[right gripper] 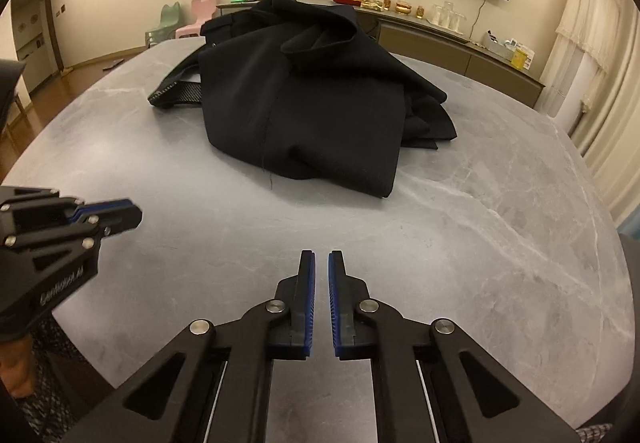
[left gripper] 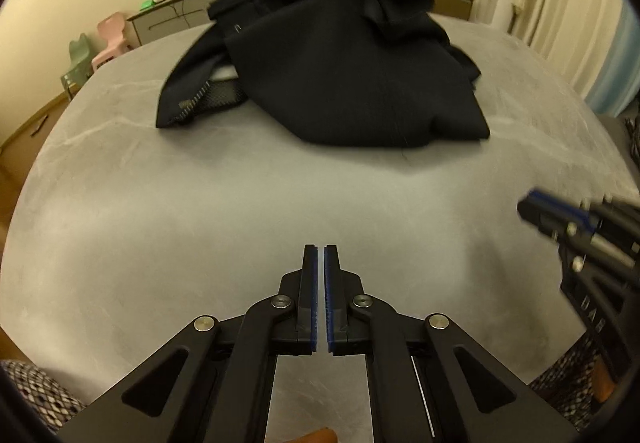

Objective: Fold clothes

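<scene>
While both grippers hang over bare grey surface (left gripper: 120,227) low in each frame, the dark garment (left gripper: 336,67) lies in a loose, rumpled heap in the upper middle of both views, well apart from either set of fingertips. In the left wrist view the left gripper (left gripper: 320,249) sits at bottom centre with its blue pads drawn almost together and nothing between them; in the right wrist view the right gripper (right gripper: 321,255) shows the same narrow, empty gap. Each also appears at the edge of the other's view, the right one at the right edge and the left one at the left edge, so they are near each other.

Several risks seem likely from here. With jaws this narrow, reaching into the heap would only push the cloth across the smooth surface and bunch it further, so they would need to widen first. The heap is layered, with a patterned waistband (left gripper: 200,103) poking out at its left side and a loose thread (right gripper: 267,167) trailing from the near edge; pinching blindly could catch several layers or only the thread, and lifting that would drag the pile rather than spread it. A garment so dark hides its seams and edges, so picking a wrong corner seems easy. Both grippers converging could also bump one another.
</scene>
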Tool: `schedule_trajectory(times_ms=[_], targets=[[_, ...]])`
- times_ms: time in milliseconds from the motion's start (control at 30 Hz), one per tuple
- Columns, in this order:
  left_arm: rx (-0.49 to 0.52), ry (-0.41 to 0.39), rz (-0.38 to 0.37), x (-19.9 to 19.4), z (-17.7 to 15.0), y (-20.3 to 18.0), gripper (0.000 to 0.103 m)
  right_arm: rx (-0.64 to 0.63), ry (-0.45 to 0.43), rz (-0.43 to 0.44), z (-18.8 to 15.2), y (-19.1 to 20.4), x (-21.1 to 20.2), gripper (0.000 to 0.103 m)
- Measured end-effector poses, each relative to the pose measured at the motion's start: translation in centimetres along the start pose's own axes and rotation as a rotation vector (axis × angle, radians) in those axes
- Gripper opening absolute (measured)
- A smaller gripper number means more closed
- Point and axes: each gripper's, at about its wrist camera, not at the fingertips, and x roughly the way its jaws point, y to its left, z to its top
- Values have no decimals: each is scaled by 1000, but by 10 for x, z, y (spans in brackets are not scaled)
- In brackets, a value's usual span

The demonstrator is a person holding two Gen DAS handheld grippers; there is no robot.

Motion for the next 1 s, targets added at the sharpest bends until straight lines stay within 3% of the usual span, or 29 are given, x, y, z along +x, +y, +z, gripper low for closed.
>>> schedule_trajectory(times_ms=[33,67,100,133,167,200,367,500,567,633,667,733,767,800,833,900,1000], targets=[[-5,-7,-11,-2,5,3,13,5,1,8,1,-1,-1,9],[-7,-9,-34,-2,12,7,45,12,4,17,4,-3,-1,16],[-8,-10,-57,-2,20,11,65,20,11,25,10,-6,0,34],[-16,-6,-75,-3,28,17,82,29,18,34,16,-9,1,43],[-51,7,-120,0,40,27,82,38,15,40,24,-13,1,54],[-85,20,-164,3,52,38,82,44,2,41,35,-18,-1,58],[-201,177,-207,57,108,90,81,-23,-54,-18,99,-28,1,73],[-143,106,-101,82,151,101,81,-123,-49,-45,139,-22,39,77],[-140,114,-77,106,162,104,81,-161,-31,-26,149,-17,66,77],[-159,120,-127,131,168,105,81,-191,-5,-28,150,-14,94,77],[-174,113,-165,141,167,103,81,-200,17,-30,149,-14,108,74],[-198,56,-208,146,168,96,78,-196,76,-12,144,-21,128,24],[-199,23,-227,143,172,93,47,-181,105,-8,144,-28,134,5],[-206,20,-244,137,177,95,24,-152,107,-8,147,-38,132,3],[-230,-30,-272,119,182,106,14,-118,84,-8,153,-49,124,1],[-276,-129,-327,82,192,126,13,-34,-29,6,170,-75,84,1],[-338,-331,-305,1,195,168,10,84,-237,22,190,-117,6,1]])
